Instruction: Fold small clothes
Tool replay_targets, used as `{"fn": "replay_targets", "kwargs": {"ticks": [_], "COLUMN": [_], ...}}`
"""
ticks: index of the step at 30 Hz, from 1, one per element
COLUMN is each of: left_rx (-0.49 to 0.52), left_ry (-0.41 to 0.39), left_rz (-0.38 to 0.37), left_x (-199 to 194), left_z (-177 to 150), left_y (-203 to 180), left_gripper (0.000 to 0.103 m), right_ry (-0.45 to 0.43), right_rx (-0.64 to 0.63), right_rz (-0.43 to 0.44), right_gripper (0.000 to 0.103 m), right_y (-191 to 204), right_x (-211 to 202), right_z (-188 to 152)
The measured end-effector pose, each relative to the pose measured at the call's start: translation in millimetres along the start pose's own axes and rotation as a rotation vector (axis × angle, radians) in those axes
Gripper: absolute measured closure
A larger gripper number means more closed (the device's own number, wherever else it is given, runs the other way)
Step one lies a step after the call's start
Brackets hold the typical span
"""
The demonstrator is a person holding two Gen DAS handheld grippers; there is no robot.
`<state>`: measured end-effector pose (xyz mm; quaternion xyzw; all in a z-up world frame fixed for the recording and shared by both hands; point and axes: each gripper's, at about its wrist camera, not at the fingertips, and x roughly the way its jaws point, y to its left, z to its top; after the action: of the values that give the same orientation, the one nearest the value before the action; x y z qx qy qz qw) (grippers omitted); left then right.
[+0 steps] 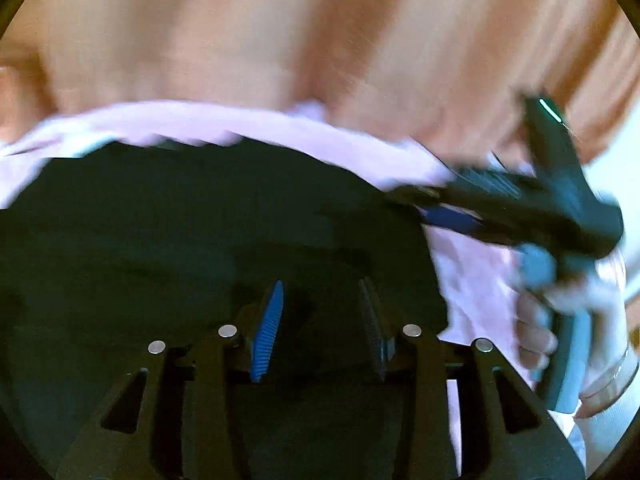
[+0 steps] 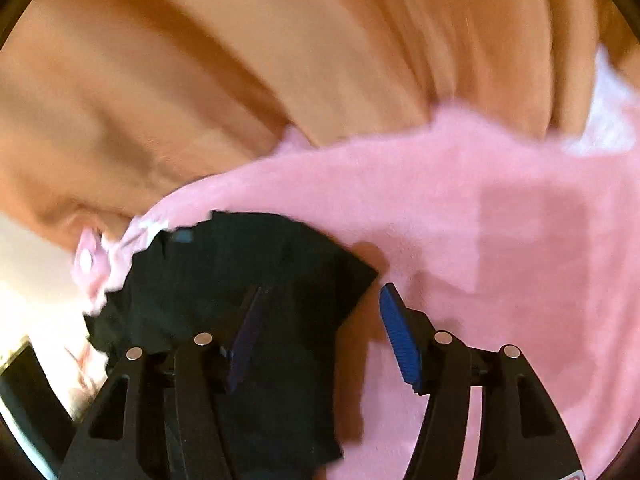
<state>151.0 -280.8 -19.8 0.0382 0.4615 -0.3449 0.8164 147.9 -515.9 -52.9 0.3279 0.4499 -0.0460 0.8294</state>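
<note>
Mid-fold: black garment (image 2: 224, 280) lies on pink towel (image 2: 480, 220). Left tongs (image 1: 320, 320) and right tongs (image 2: 324, 332) both spread wide, holding nothing. Next: pinch garment edge.

A wrinkled orange sheet (image 2: 248, 64) fills the background of both views, blurred, with a pink fleecy towel (image 2: 500, 216) spread over it

Heavy motion blur both views; warm light; fisheye edges dark
</note>
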Motion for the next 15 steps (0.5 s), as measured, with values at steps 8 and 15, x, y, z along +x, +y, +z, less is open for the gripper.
{"fn": "replay_targets", "kwargs": {"ticks": [8,15], "left_rx": [0.088,-0.007], "left_ry": [-0.032,-0.055], "left_rz": [0.052,0.030], "left_x": [34,-16], "left_z": [-18,-15], "left_y": [-21,15], "left_gripper": [0.067,0.036], "right_ry": [-0.046,-0.145], "right_rx": [-0.043,-0.193], "right_rz": [0.104,-0.177], "right_gripper": [0.098,0.079], "right_y": [-35,19], "right_x": [12,-32], "right_z": [0,1]}}
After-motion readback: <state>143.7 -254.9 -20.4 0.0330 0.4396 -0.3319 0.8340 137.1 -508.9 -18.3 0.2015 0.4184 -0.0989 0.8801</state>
